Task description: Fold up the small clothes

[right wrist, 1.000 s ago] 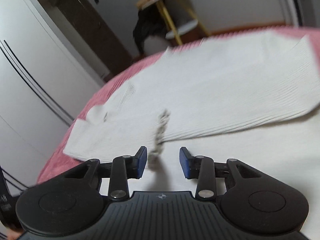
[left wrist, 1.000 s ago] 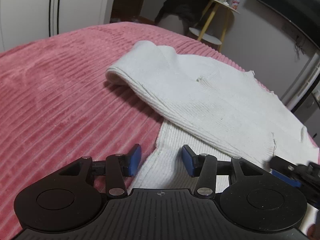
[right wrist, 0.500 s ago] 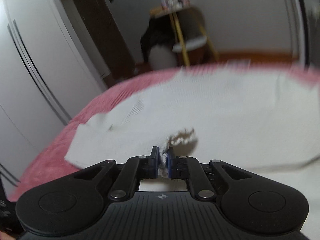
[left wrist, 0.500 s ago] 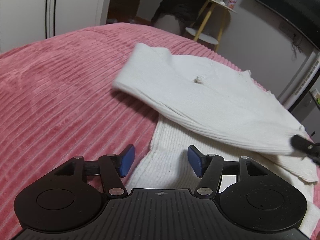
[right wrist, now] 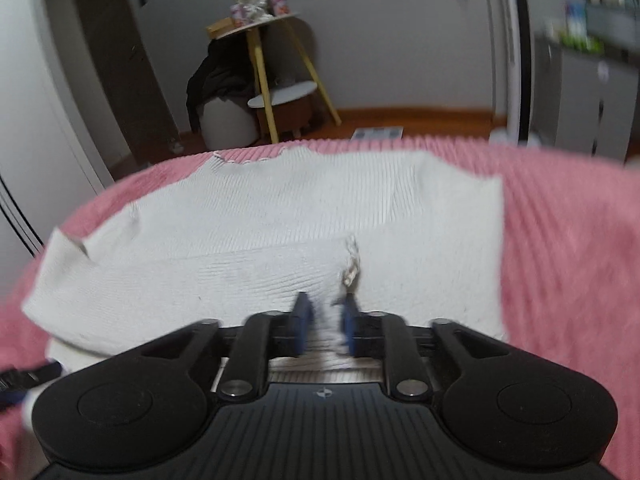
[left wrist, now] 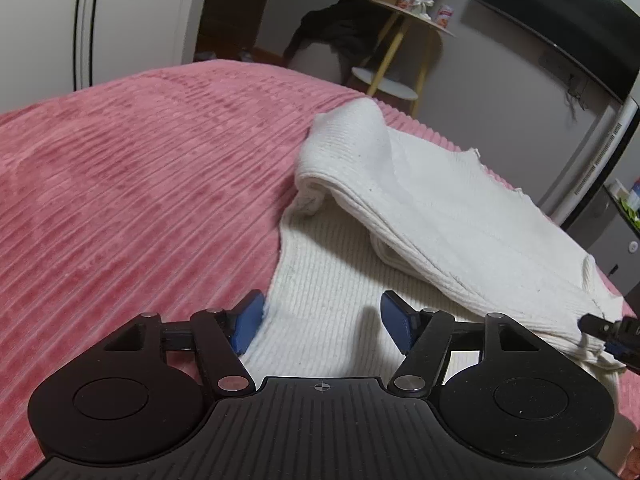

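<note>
Two grippers are at work on one white sweater (left wrist: 420, 208), which lies spread on the pink blanket (left wrist: 140, 200) with a sleeve (left wrist: 400, 216) folded across its body.

Your left gripper (left wrist: 320, 320) hangs with its jaws wide apart over the near hem, holding nothing; its left pad sits at the sweater's edge where knit meets blanket.

Your right gripper (right wrist: 325, 322) has its pads a little apart with the sleeve cuff (right wrist: 351, 270) between them. The frame is blurred, so whether the pads actually pinch the knit cannot be told.

If the cuff is yours to place, lay it flat and square with the side seam, then let go cleanly so the ribbing does not drag back. With the left, take both layers of the hem at the corner, not just the top one, so the fold lifts evenly.

No brand, label or readable writing shows on the sweater or the grippers. The tins on the side table (right wrist: 256, 26) are too small to read.
</note>
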`<state>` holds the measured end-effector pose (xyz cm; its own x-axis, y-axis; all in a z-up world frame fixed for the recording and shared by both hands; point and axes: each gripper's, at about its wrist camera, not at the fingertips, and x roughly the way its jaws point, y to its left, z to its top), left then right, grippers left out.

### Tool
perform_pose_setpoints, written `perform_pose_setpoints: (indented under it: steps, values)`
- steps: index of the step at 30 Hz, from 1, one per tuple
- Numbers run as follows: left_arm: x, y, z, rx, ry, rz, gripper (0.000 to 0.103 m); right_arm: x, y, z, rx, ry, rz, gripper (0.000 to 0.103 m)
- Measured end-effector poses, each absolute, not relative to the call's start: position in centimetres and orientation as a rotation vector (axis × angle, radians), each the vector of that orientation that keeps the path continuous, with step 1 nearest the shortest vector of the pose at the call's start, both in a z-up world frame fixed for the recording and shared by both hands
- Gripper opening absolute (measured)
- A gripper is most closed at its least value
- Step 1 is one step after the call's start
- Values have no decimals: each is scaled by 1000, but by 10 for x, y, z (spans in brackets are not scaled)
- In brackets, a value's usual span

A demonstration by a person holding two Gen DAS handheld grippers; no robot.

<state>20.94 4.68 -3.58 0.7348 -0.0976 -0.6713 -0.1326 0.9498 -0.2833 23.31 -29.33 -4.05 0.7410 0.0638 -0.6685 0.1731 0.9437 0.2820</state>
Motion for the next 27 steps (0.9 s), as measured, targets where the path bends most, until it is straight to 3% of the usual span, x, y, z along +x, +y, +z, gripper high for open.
perform_pose_setpoints:
  steps: [3,4,5,11,27]
  values:
    - [211,42,-37,-305,744,19,73,239,-297,-49,440,753,-24,29]
    - [211,41,-37,-296,742,20,73,241,-297,-50,434,754,-18,21]
    - [211,40,-38,-288,740,21,73,240,-295,-47,404,751,-18,6]
    - [213,39,-38,-281,735,28,73,240,-284,-22,91,640,-124,7]
    - [211,41,-36,-314,717,22,74,242,-308,-45,-95,682,-274,7]
